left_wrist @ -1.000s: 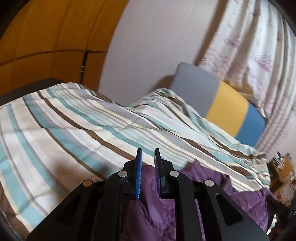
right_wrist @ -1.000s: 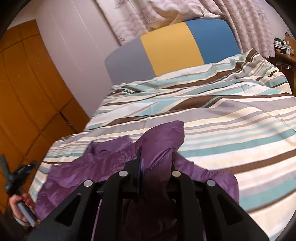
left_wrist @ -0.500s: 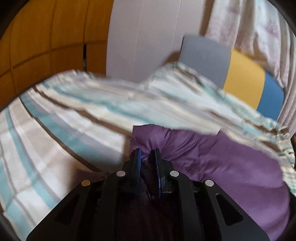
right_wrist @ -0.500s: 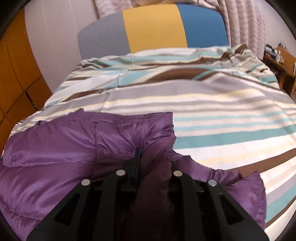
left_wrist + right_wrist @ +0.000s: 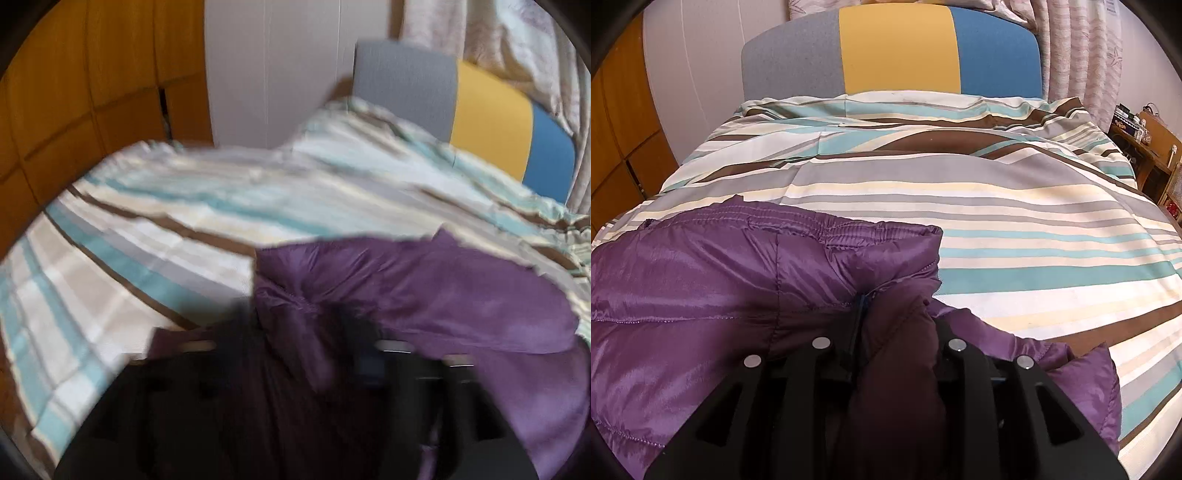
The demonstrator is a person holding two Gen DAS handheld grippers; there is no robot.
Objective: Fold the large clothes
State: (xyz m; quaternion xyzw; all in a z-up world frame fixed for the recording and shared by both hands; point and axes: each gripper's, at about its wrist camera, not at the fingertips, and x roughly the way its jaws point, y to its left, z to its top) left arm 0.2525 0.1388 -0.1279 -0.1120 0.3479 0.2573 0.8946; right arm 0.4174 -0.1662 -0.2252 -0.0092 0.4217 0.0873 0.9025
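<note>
A shiny purple padded garment lies on the striped bed cover. Its elastic hem runs across the middle of the right wrist view. My right gripper is shut on a bunched fold of the purple garment, which fills the gap between the fingers. In the blurred left wrist view the same garment spreads to the right. My left gripper is shut on the purple garment's left part, and the cloth covers most of its fingers.
The bed has a grey, yellow and blue headboard. Orange wardrobe doors stand to the left. Patterned curtains hang behind the bed. A wooden shelf with clutter stands at the right of the bed.
Both grippers have pulled the purple garment apart and spread it flatter over the bed. The left gripper, which stood apart over the cloth, has shut on the garment and is moving.
</note>
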